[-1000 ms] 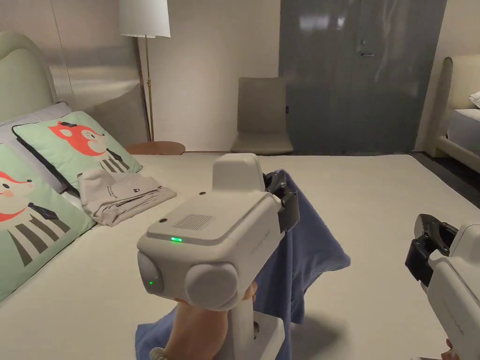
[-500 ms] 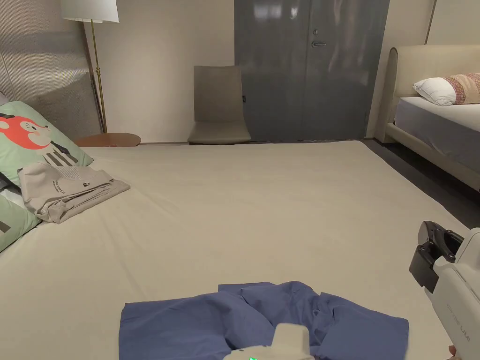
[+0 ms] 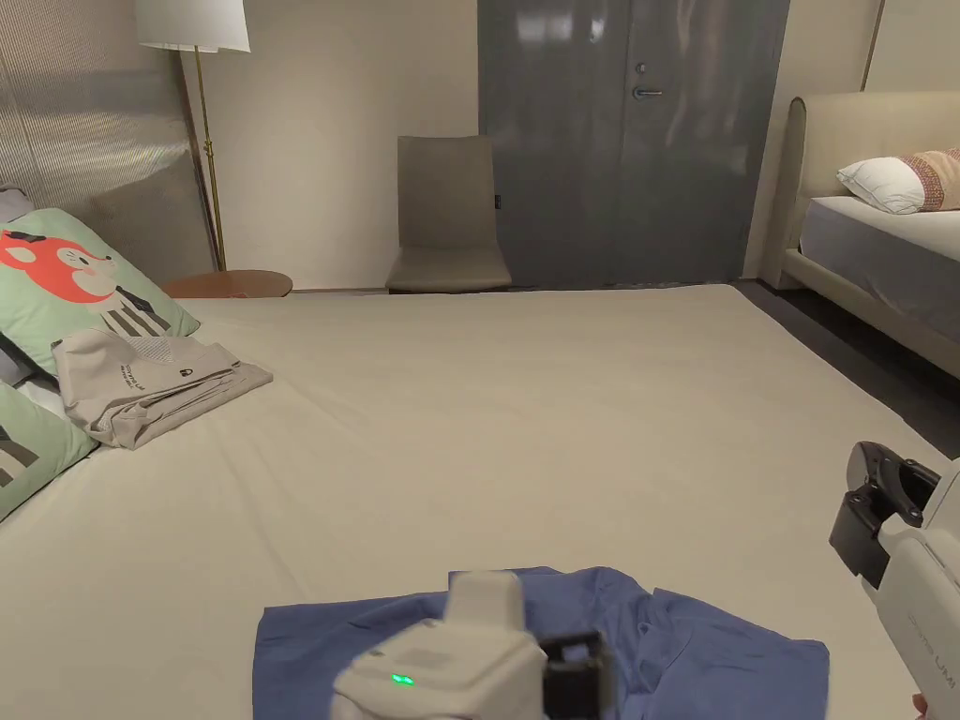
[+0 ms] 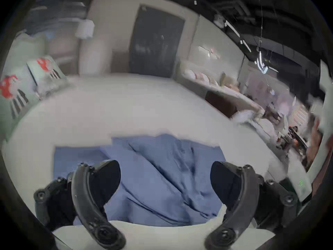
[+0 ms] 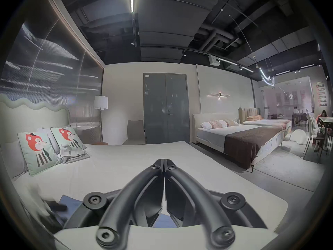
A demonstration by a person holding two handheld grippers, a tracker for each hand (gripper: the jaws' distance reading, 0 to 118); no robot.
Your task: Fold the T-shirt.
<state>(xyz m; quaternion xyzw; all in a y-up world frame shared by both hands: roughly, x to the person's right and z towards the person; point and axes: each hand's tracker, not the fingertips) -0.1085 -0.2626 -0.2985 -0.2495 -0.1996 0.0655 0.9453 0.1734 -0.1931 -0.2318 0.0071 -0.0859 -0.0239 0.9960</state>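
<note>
Two grippers hang above the near edge of a wide cream bed point(image 3: 525, 403), and between them, on the sheet, lies the blue T-shirt point(image 3: 712, 656). It is spread out but rumpled, with creases and a raised fold running through its middle, and it sits at the very near side of the bed, well apart from everything else on it.

The left gripper point(image 4: 164, 177) hovers over the T-shirt; in its own view the two dark jaws stand wide apart with nothing between them but the blue cloth below, so it is released and grasps nothing. From the head view its white body appears blurred at the bottom middle, with a small green light on top.

The right gripper point(image 5: 164, 163) is off to the right, beyond the T-shirt's right edge. In the right gripper view its jaws meet tip to tip, clenched on nothing, and point toward the far side of the room.

Far to the left, a folded grey garment point(image 3: 155, 384) rests against two green fox pillows point(image 3: 80, 281) at the head of the bed. Behind them stand a floor lamp point(image 3: 199, 112) and a small round wooden table point(image 3: 230, 283). A grey chair point(image 3: 448, 225) stands against the far wall beside a dark double door point(image 3: 628, 141). A second bed point(image 3: 872, 234) with a white pillow lies to the right.
</note>
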